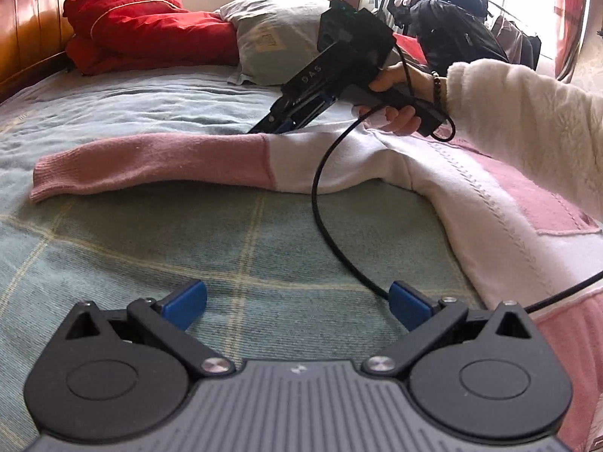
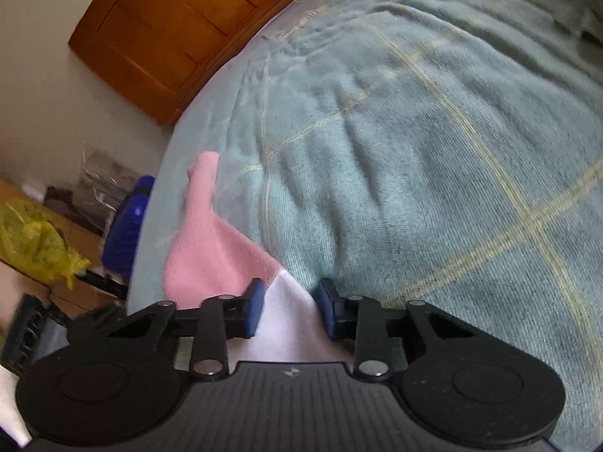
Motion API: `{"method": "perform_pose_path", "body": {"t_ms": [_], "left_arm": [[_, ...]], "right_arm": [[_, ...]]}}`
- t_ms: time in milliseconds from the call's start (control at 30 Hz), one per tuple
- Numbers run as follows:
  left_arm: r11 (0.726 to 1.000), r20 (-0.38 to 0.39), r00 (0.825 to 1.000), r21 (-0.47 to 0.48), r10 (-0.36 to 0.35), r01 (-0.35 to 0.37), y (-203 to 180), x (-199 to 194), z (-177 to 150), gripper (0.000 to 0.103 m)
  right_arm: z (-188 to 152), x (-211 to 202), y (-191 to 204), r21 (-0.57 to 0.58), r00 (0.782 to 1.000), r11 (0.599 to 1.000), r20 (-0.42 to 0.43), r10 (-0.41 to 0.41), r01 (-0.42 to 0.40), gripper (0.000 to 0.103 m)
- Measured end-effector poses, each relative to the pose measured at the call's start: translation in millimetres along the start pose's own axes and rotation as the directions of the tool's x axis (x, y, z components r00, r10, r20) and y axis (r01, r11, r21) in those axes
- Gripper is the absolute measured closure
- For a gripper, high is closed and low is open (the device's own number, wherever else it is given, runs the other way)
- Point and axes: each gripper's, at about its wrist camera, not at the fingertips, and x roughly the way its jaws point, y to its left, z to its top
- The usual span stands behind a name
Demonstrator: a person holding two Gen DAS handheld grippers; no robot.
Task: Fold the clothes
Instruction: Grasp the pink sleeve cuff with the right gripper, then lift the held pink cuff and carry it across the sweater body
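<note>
Across the whole frame of my left wrist view spreads the green checked blanket (image 1: 158, 248), and on it lies the pink and white sweater (image 1: 471, 196), its body at right. Its sleeve (image 1: 150, 165) stretches leftward along the middle of the picture, long axis running side to side, pink cuff at far left. My right gripper (image 1: 264, 128) is at the sleeve's far edge, where pink meets white, much nearer to it than my left gripper (image 1: 297, 305), which hangs wide open and empty over bare blanket at bottom centre. Seen from the right wrist, its blue pads (image 2: 252, 312) stand narrowed with white cloth between them; I judge they pinch the sleeve, ready to fold it toward the body.
</note>
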Motion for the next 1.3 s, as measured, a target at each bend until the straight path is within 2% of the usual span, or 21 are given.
{"method": "perform_pose_path", "body": {"t_ms": [33,133,233,367,533,600,733,933,1033,1100,1167,1233,1300], "left_arm": [[1.0,0.001,1.0,-0.001,0.0,0.0,0.3,0.1,-0.3,0.001],[1.0,0.003,1.0,-0.008,-0.005,0.005,2.1,-0.6,-0.2,0.001],[1.0,0.005,1.0,-0.009,-0.001,0.001,2.8,-2.2,-0.4,0.001],[1.0,0.011,1.0,-0.016,0.0,0.001,4.8,-6.1,-1.3,0.001],[0.999,0.017,1.0,-0.039,0.004,-0.003,5.8,-8.4,-1.3,0.001],[0.999,0.022,1.0,-0.039,0.002,-0.001,5.6,-11.2,-1.4,0.001],[0.999,0.036,0.999,-0.04,-0.002,0.004,6.5,-18.3,-2.2,0.001],[0.999,0.057,0.998,-0.051,0.015,-0.012,12.4,-32.4,-4.5,0.001],[0.998,0.063,0.998,-0.057,0.029,-0.026,16.3,-40.4,-6.4,0.001],[0.997,0.065,0.997,-0.065,0.034,-0.03,19.9,-45.9,-8.4,0.001],[0.997,0.067,0.997,-0.073,0.033,-0.028,23.0,-50.5,-10.9,0.001],[0.996,0.067,0.997,-0.082,0.03,-0.025,25.8,-54.3,-13.7,0.001],[0.996,0.069,0.997,-0.089,0.021,-0.014,28.3,-56.2,-15.3,0.001]], "right_arm": [[-2.3,0.4,7.8,-0.038,0.999,0.998,0.003,-0.044,0.044,0.084],[-3.6,0.0,30.2,-0.145,0.993,0.982,-0.001,-0.121,0.12,0.095],[3.7,-8.2,42.8,-0.194,0.985,0.966,0.04,-0.168,0.173,0.096],[16.5,-22.9,45.3,-0.187,0.963,0.949,0.142,-0.228,0.252,0.097],[20.0,-9.5,28.5,-0.113,0.926,0.922,0.119,-0.358,0.371,0.096],[20.5,-9.6,26.9,-0.083,0.926,0.926,0.119,-0.358,0.368,0.092],[25.0,-18.0,44.9,-0.085,0.913,0.92,0.185,-0.363,0.382,0.088],[37.6,-1.6,87.1,-0.169,0.939,0.933,0.187,-0.288,0.319,0.088],[43.6,21.5,101.5,-0.203,0.946,0.927,0.149,-0.288,0.314,0.087],[45.4,37.3,107.0,-0.225,0.965,0.939,0.09,-0.245,0.26,0.087],[41.0,52.0,114.1,-0.26,0.974,0.94,0.02,-0.224,0.222,0.087],[32.7,63.8,122.8,-0.307,0.972,0.93,-0.051,-0.23,0.204,0.087],[31.4,61.9,129.2,-0.34,0.971,0.919,-0.055,-0.232,0.201,0.087]]}}
